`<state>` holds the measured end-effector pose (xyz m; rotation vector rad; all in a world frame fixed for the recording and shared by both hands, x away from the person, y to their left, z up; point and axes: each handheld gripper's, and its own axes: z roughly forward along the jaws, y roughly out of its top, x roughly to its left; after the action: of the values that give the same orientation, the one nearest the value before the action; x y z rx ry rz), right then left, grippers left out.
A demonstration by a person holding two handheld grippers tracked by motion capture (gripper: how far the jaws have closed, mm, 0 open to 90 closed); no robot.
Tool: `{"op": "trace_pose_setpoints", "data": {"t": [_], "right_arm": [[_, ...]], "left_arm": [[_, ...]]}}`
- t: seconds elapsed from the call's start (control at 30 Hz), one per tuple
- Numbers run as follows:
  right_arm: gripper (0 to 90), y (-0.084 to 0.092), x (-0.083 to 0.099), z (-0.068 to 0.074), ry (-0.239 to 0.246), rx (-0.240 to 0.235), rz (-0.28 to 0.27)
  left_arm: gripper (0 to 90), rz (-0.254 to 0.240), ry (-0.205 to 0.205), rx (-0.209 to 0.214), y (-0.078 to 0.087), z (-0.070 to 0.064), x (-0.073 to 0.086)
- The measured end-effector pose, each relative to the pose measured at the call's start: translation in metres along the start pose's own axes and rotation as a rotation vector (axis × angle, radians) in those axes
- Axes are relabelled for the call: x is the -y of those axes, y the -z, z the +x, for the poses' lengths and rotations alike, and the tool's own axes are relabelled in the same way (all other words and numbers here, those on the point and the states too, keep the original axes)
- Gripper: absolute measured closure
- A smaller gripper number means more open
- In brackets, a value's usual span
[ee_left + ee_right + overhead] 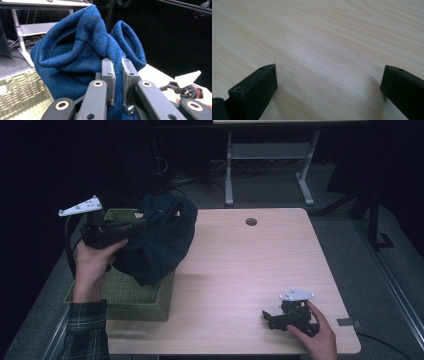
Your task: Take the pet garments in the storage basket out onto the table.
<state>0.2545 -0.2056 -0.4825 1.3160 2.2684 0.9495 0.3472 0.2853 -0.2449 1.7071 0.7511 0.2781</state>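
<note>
A dark blue knitted garment (161, 237) hangs over the green woven basket (131, 297) at the table's left edge. My left gripper (142, 226) is shut on a fold of it, lifted above the basket. In the left gripper view the blue knitted garment (82, 52) bunches up between the pads (108, 80), which pinch the cloth. My right gripper (267, 317) rests on the wooden table (250, 265) near the front right corner. In the right gripper view my right gripper (329, 87) stands open, nothing but bare wood between its jaws.
The wooden table has a round cable hole (251, 222) near its far edge. A white table frame (270, 160) stands on the floor behind it. In the left gripper view the green woven basket (20, 85) lies at the lower left.
</note>
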Motion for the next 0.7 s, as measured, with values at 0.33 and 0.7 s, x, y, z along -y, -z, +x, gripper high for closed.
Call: {"op": "trace_pose_setpoints", "data": {"t": [0.33, 0.7], "right_arm": [[0.4, 0.000, 0.000, 0.000, -0.001, 0.001, 0.001], [0.4, 0.000, 0.000, 0.000, -0.005, 0.000, 0.004]], "left_arm": [[82.7, 0.001, -0.024, 0.045, -0.029, -0.015, -0.010], [82.7, 0.010, -0.046, 0.087, -0.054, -0.029, -0.017]]}}
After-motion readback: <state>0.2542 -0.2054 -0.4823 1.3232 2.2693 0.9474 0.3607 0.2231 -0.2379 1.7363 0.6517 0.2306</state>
